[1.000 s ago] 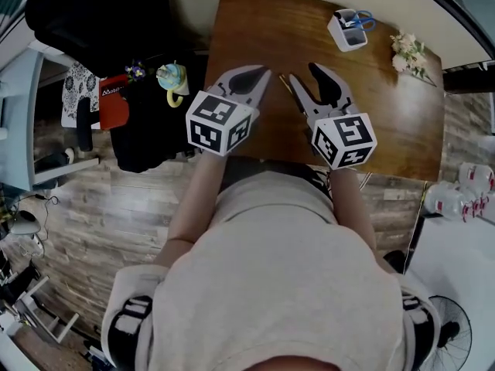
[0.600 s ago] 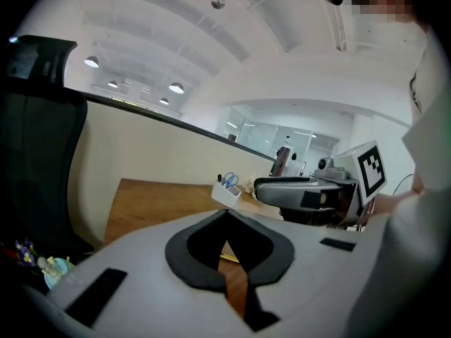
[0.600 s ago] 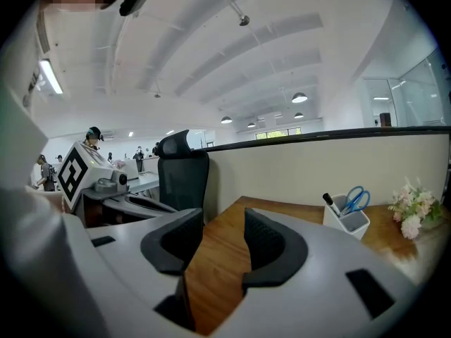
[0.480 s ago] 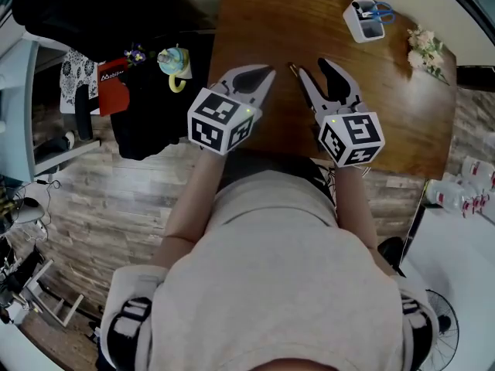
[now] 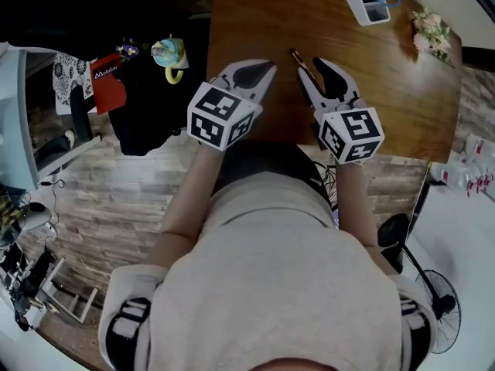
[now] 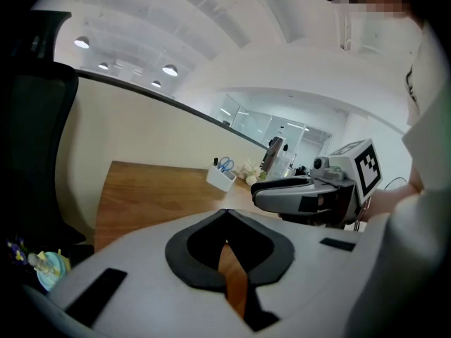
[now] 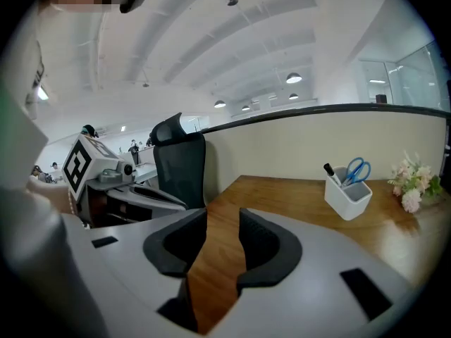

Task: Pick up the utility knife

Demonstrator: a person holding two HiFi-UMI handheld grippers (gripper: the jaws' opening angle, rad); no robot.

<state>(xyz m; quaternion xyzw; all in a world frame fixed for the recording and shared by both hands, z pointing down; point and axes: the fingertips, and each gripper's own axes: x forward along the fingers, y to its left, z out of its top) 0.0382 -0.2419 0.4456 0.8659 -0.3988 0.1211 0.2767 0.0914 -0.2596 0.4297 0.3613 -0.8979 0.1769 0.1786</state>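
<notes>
Left claw [image 5: 263, 74] lowered; pen cup [image 5: 366, 1], flowers [image 5: 431, 31] well beyond.

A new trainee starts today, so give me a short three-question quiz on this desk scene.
1. True or false: the right gripper grips the utility knife.
2. What stands in the white pen holder? A) blue-handled scissors B) a spoon C) a toothbrush
3. Which gripper's jaws are together?
Key: 1 false: its jaws, which have just been closing, stand apart with only the table showing between them. 2 A. 3 the left gripper.
</notes>
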